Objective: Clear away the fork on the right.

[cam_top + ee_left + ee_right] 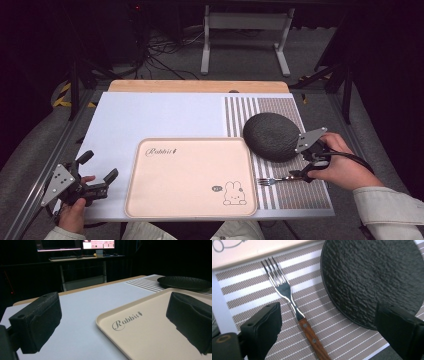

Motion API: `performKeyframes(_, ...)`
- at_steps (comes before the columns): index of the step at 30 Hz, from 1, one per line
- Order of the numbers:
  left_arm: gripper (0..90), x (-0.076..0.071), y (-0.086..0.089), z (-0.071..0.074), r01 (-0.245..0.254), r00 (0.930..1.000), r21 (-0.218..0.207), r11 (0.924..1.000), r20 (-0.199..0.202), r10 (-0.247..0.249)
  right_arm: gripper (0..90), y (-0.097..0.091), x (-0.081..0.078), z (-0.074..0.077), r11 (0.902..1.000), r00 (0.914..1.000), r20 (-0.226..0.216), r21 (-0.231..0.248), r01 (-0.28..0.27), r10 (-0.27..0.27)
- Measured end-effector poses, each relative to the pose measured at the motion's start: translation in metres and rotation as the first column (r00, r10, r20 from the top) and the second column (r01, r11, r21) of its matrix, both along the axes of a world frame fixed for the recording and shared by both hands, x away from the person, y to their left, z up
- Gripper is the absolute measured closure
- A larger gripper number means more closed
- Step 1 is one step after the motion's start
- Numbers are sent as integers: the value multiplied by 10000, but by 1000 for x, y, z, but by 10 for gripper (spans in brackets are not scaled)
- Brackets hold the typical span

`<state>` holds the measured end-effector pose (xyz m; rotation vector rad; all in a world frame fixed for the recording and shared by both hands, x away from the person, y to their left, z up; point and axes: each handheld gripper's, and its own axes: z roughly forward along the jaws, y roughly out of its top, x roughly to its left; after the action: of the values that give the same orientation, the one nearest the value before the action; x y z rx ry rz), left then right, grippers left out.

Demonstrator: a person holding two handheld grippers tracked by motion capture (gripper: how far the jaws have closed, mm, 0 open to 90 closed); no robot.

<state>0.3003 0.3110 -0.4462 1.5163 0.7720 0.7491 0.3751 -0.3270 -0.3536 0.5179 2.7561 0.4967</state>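
The right gripper (328, 335) hangs over the fork (294, 311), jaws apart, with the wooden handle lying between them on the striped mat (249, 287), lined up, it seems, for a pinch on the handle. The black plate (374, 277) sits close by its far jaw and could get bumped, while the left gripper (112, 322) waits wide open, one jaw over the beige tray (150, 340), nothing between

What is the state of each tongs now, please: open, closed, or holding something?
Left tongs: open, holding nothing, jaws apart over the near corner of the tray.
Right tongs: open, holding nothing, jaws on either side of the fork on the striped mat.
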Motion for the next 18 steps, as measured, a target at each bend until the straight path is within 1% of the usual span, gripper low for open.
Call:
performKeyframes(2, 9, 0, 0, 0, 0, 10000, 8, 10000, -12, 0, 91, 0, 0, 0, 9999, 9998, -216, -158, -6, 3)
performKeyframes(5, 9, 0, 0, 0, -5, 10000, 14, 10000, -2, 5, 97, 1, 0, -2, 9990, 9991, -412, -438, -100, 82)
performKeyframes(6, 9, 0, 0, 0, -3, 10000, 10, 10000, 2, 3, 100, 2, 0, -3, 9978, 9985, -534, -656, -136, 101)
performKeyframes(7, 9, 0, 0, 0, -1, 10000, 10, 10000, 3, 1, 101, 2, 0, -4, 9970, 9981, -596, -750, -206, 162)
performKeyframes(9, 9, 0, 0, 0, 5, 10000, 18, 10000, -4, -5, 105, 2, 0, -5, 9964, 9979, -629, -817, -214, 163)
performKeyframes(10, 9, 0, 0, 0, 11, 10000, 25, 10000, -8, -11, 109, 3, 0, -5, 9952, 9971, -730, -934, -288, 220)
performKeyframes(12, 9, 0, 1, 0, -9, 10000, 57, 10000, 9, 9, 114, 3, 1, -6, 9933, 9969, -733, -1094, -371, 292)
performKeyframes(14, 9, 0, 2, 1, -47, 10000, 62, 10000, 25, 47, 119, 2, 0, -5, 9917, 9957, -878, -1228, -392, 285)
performKeyframes(16, 9, 0, 1, 0, -42, 10000, 36, 10000, 18, 42, 123, 1, 1, -7, 9881, 9944, -984, -1442, -530, 390)
performKeyframes(17, 9, 0, 1, 0, -42, 10000, 36, 10000, 18, 42, 123, 1, 1, -7, 9881, 9944, -984, -1442, -530, 390)
performKeyframes(18, 9, 0, 1, 0, -20, 10000, 54, 10000, 28, 20, 125, 1, 0, -8, 9860, 9933, -1098, -1579, -532, 360)
